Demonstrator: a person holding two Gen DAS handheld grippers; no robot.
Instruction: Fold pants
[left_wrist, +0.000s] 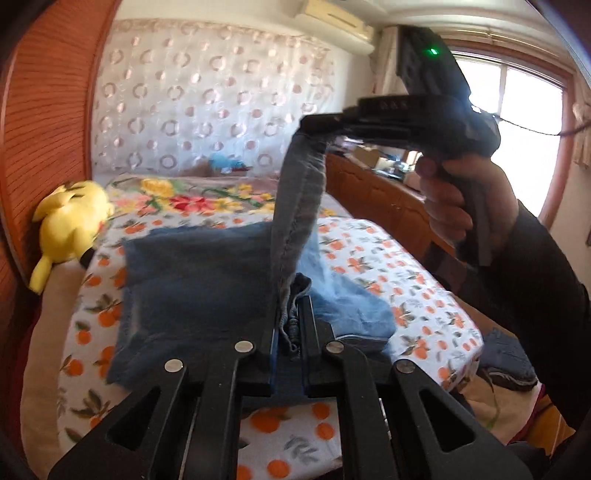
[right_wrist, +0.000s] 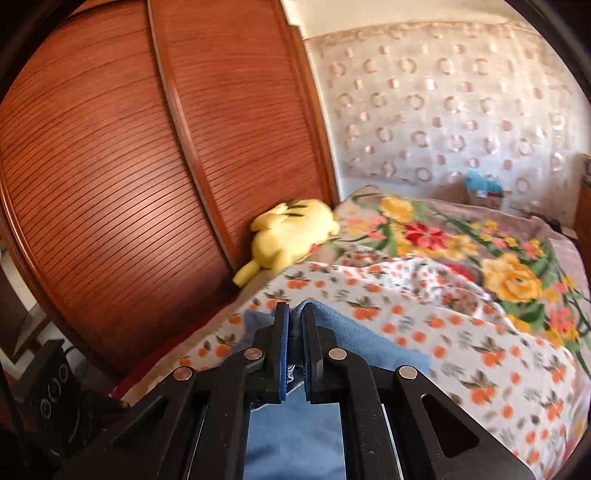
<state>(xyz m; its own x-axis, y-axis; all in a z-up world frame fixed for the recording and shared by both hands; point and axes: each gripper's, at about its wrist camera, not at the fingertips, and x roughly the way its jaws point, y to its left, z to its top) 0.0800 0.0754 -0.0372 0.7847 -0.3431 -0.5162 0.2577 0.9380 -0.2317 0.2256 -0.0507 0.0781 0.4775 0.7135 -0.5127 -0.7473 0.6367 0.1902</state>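
Both tools, left tool (left_wrist: 290, 314) and right tool (right_wrist: 295, 332), clamp the pants (left_wrist: 195, 295).

The pants (left_wrist: 192, 280) are matt blue denim cloth, darker outside, paler inside, with a stitched, slightly frayed seam. The left gripper (left_wrist: 291, 332) and right gripper (right_wrist: 294, 354) are matt black plastic with shiny metal rivets and blue pads on the fingers (right_wrist: 282, 347). The sheet (left_wrist: 388, 258) is soft printed cloth, the plush (left_wrist: 70, 229) fuzzy yellow fabric, and the door (right_wrist: 110, 166) ribbed, faintly glossy reddish wood.
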